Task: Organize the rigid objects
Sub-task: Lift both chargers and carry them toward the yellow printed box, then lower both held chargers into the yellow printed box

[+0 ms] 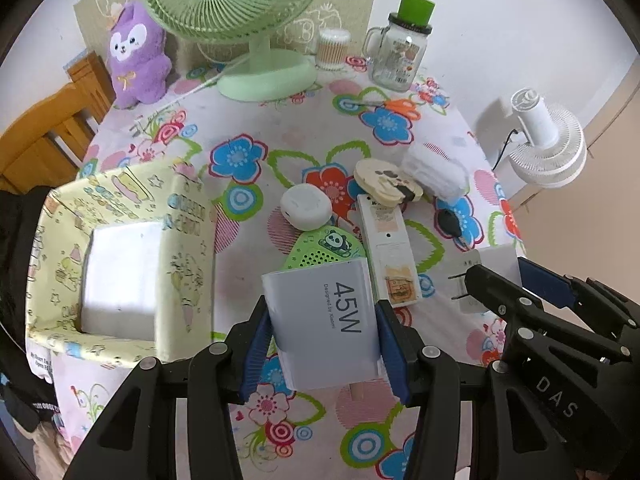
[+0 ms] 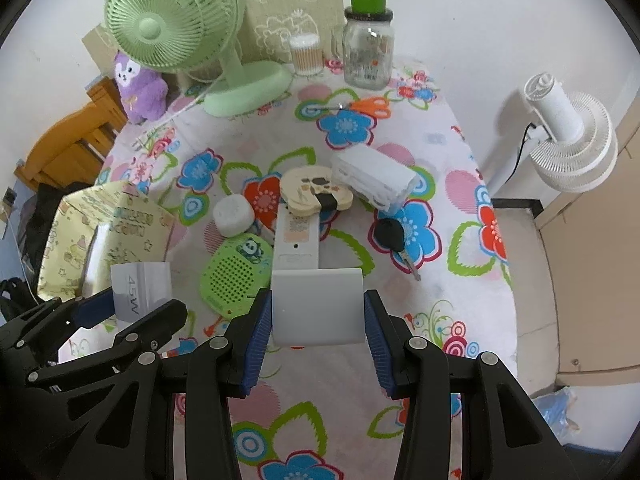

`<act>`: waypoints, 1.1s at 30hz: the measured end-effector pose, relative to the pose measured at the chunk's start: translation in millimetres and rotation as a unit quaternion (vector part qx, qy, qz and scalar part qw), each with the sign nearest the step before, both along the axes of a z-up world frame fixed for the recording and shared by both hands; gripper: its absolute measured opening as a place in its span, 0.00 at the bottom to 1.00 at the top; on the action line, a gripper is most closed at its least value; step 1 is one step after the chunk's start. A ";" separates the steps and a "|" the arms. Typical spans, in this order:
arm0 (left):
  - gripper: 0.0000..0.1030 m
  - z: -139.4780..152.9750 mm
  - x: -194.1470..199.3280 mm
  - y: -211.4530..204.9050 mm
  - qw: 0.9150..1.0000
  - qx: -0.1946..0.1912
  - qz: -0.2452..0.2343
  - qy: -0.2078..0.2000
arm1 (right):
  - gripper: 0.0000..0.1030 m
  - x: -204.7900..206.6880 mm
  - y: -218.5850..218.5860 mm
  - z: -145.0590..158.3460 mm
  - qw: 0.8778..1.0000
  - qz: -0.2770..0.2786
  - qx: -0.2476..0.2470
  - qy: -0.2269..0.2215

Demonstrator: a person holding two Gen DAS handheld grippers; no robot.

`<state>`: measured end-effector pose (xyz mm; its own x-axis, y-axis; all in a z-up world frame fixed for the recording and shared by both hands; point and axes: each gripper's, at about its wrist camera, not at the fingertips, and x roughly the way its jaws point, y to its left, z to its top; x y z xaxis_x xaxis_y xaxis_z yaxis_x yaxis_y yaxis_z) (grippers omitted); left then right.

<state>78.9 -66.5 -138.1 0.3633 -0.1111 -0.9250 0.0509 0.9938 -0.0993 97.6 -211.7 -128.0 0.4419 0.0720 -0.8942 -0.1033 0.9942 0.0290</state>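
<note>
My left gripper (image 1: pixel 323 322) is shut on a white "45W" charger box (image 1: pixel 326 320), held above the table just right of the yellow patterned storage box (image 1: pixel 120 256); the charger box also shows in the right wrist view (image 2: pixel 138 288). My right gripper (image 2: pixel 316 312) is shut on a white plug adapter (image 2: pixel 318 306), whose prongs show in the left wrist view (image 1: pixel 472 280). On the flowered cloth lie a green panda speaker (image 2: pixel 234 272), a white remote (image 2: pixel 296 240), a white round case (image 2: pixel 233 215), a beige cartoon item (image 2: pixel 314 190), a white plastic box (image 2: pixel 374 178) and a car key (image 2: pixel 394 240).
At the back stand a green desk fan (image 1: pixel 240 12), a purple plush (image 1: pixel 138 56), a cotton swab jar (image 1: pixel 332 48), a glass mug jar with a green lid (image 1: pixel 400 52) and orange scissors (image 1: pixel 396 106). A white fan (image 2: pixel 568 140) stands right of the table edge. A wooden chair (image 1: pixel 48 128) is left.
</note>
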 end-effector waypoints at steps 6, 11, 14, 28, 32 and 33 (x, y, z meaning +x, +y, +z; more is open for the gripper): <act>0.50 26.8 -7.3 6.7 1.000 0.003 -0.010 -0.023 | 0.47 -10.7 10.1 23.0 1.000 -0.006 -0.001 -0.020; 0.50 43.7 -12.1 15.5 0.999 0.001 -0.014 -0.036 | 0.47 -18.6 21.8 41.4 0.999 -0.008 -0.005 -0.038; 0.50 51.3 -14.3 21.9 0.999 0.003 -0.016 -0.044 | 0.47 -21.3 29.2 48.7 0.999 -0.008 -0.007 -0.044; 0.50 62.9 -15.1 66.8 0.998 0.001 -0.014 -0.055 | 0.47 -26.0 79.5 65.1 0.998 0.002 -0.024 -0.060; 0.50 62.7 -14.9 80.4 0.998 0.002 -0.015 -0.056 | 0.47 -24.6 96.0 64.8 0.998 0.006 -0.028 -0.059; 0.50 61.9 -14.6 84.5 0.998 0.002 -0.015 -0.056 | 0.47 -24.7 99.0 64.5 0.998 0.006 -0.028 -0.059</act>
